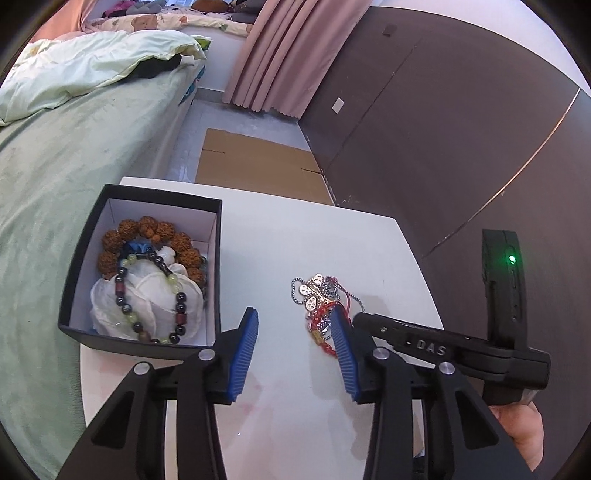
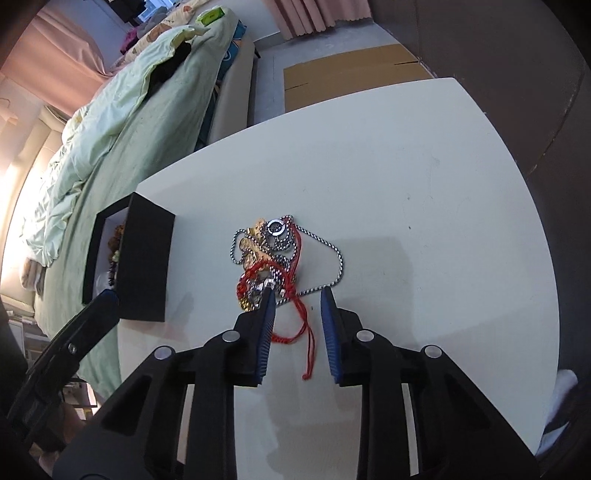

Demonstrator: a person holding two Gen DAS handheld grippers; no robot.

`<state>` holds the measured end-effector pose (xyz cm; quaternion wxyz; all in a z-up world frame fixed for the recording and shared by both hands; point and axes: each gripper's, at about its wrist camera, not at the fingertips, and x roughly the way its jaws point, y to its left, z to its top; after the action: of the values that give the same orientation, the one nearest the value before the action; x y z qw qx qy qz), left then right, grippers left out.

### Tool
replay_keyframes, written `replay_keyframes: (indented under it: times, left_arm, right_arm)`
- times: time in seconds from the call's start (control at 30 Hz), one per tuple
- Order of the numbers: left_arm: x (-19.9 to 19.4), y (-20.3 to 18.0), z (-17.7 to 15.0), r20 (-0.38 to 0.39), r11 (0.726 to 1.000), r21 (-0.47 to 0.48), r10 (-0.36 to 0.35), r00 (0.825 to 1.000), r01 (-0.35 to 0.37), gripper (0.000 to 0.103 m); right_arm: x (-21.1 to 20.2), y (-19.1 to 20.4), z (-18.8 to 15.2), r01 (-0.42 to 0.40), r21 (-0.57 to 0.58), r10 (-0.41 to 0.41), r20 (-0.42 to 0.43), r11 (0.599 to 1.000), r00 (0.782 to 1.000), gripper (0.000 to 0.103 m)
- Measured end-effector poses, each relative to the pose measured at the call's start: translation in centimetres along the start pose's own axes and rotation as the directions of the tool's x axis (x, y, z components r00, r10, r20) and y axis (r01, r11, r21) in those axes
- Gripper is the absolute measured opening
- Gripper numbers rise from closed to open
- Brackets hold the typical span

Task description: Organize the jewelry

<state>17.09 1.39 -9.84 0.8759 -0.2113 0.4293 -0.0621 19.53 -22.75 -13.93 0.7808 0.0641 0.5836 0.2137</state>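
White table [image 2: 406, 166] — one box [image 1: 74, 258]; one jewelry tangle [image 2: 273, 254]

1. One bit of lettering only: raised letters "DAS", black on black, on the body of the right gripper [image 1: 424, 347], seen from the left wrist view at about four o'clock in the picture.
2. Just before the "D" sits a small mark, too faint to read.
3. The right wrist view carries no readable writing; the green packet [image 2: 211, 15] on the bed at eleven o'clock is too blurred to make out.
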Motion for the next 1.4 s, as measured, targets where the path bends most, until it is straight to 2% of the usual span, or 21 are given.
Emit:
replay_keyframes:
  times: [0.1,0.17,0.23,0.43,0.53,0.63,0.77,0.97,1.17,1.33,1.4]
  left_arm:
    - [0.3,0.0,0.1,0.001,1.000,-0.005,0.001,1.000,-0.001,0.038]
    - [0.4,0.1,0.2,0.006,1.000,-0.013,-0.003,1.000,0.003,0.038]
    - [0.5,0.0,0.4,0.009,1.000,-0.015,-0.005,1.000,0.005,0.038]
    - [1.4,-0.6,0.6,-0.002,1.000,-0.001,-0.018,1.000,0.018,0.038]
    - [1.9,-0.9,0.7,-0.015,0.999,-0.011,-0.050,0.999,0.050,0.038]
    - [2.4,-1.3,0.7,-0.023,0.999,-0.003,-0.051,0.998,0.051,0.038]
    - [3.4,-1.8,0.7,-0.038,0.999,0.010,-0.046,0.998,0.047,0.036]
    - [5.3,-3.0,0.2,-0.060,0.999,0.051,-0.007,0.998,0.010,0.036]
    - [7.7,-4.4,-0.8,-0.095,0.994,0.109,0.033,0.995,-0.022,0.036]
    - [9.1,-5.7,-1.3,-0.085,0.980,0.177,0.111,0.990,-0.095,0.043]
    - [9.6,-5.7,-1.6,-0.096,0.980,0.179,0.106,0.990,-0.088,0.045]
  right_arm:
    - [0.8,0.5,0.2,0.010,-0.026,-0.011,-0.012,1.000,1.000,0.024]
    - [1.8,0.6,0.2,0.027,-0.026,-0.028,-0.044,0.999,0.999,0.010]
    - [1.9,0.5,0.4,0.031,-0.027,-0.033,-0.043,0.999,0.999,0.008]
    - [-0.9,0.2,0.7,-0.038,-0.005,0.038,0.015,0.999,0.999,0.007]
    - [-2.6,0.1,0.8,-0.078,-0.001,0.078,0.052,0.997,0.996,0.007]
    - [-3.7,0.0,1.1,-0.112,0.005,0.112,0.075,0.994,0.991,0.007]
    - [-4.9,-0.5,1.4,-0.112,0.027,0.108,0.113,0.993,0.988,0.007]
    - [-6.0,-2.5,2.1,-0.104,0.092,0.089,0.153,0.990,0.984,0.007]
    - [-6.3,-4.0,2.5,-0.102,0.114,0.083,0.156,0.988,0.984,0.007]
    - [-6.6,-4.2,2.4,-0.107,0.110,0.090,0.154,0.988,0.984,0.007]
    - [-6.7,-4.3,2.3,-0.110,0.108,0.093,0.152,0.988,0.984,0.007]
